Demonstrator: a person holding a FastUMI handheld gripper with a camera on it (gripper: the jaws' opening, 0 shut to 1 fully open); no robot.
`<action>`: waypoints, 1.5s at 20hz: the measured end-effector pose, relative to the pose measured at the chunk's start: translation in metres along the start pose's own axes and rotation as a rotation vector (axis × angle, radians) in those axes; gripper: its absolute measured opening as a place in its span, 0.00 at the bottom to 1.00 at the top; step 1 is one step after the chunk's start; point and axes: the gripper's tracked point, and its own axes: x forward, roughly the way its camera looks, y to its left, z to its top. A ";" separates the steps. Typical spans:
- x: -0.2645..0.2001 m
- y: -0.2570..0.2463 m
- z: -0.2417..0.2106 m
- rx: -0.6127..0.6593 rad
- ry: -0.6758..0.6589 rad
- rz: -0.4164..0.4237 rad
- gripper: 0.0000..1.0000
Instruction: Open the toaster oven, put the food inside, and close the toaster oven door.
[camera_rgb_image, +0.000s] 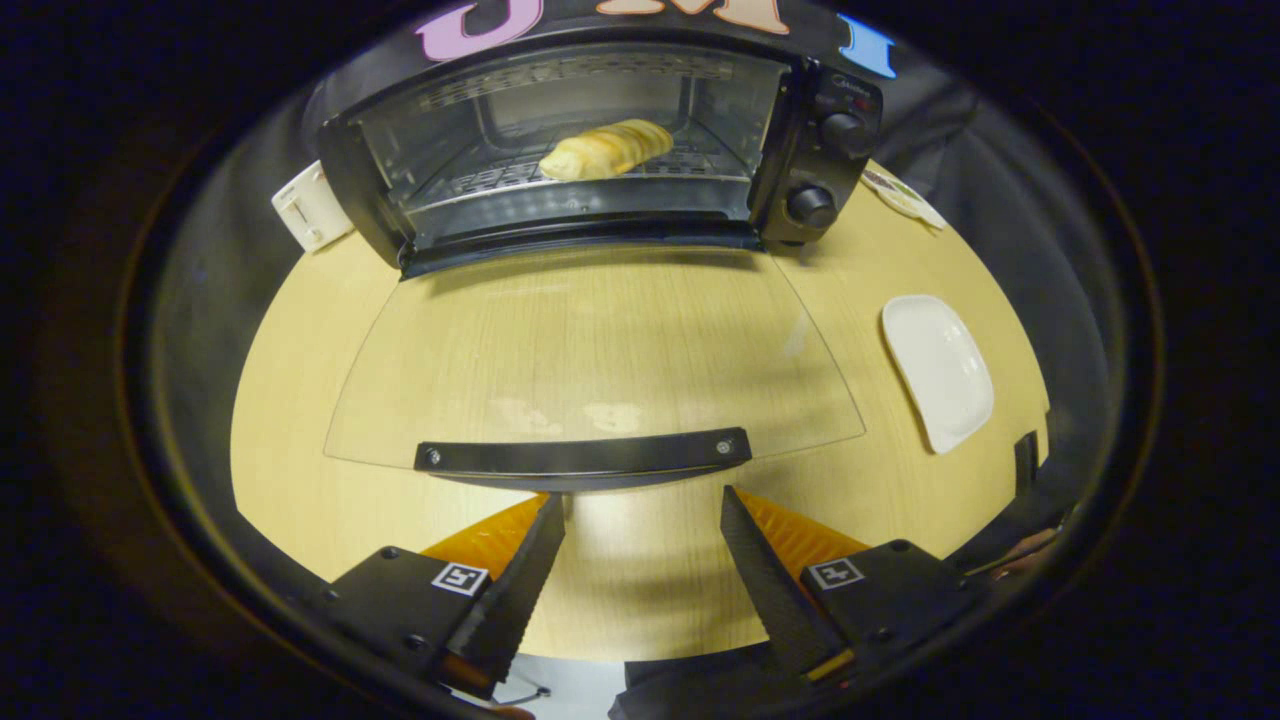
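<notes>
The gripper (642, 500) has its fingers spread apart, holding nothing, their tips just below the black handle (583, 454) of the toaster oven's glass door (590, 340), which lies folded down flat over the wooden desk (300, 400). Beyond the door, the toaster oven (600, 140) stands open with a golden pastry (607, 149) resting on its wire rack. A white plate (938, 369) sits on the desk to the right of the door, and a white block (310, 206) lies beside the oven's left side.

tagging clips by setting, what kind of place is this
Likely a staged kitchen-style tabletop in a recording booth: a toaster oven with its door open, a white plate on the wooden table; the open gripper holds nothing.
</notes>
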 end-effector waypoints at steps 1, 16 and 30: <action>-0.004 0.001 0.003 0.002 -0.013 0.001 1.00; -0.052 0.001 0.116 0.100 -0.271 0.077 1.00; -0.071 -0.002 0.192 0.112 -0.417 0.088 1.00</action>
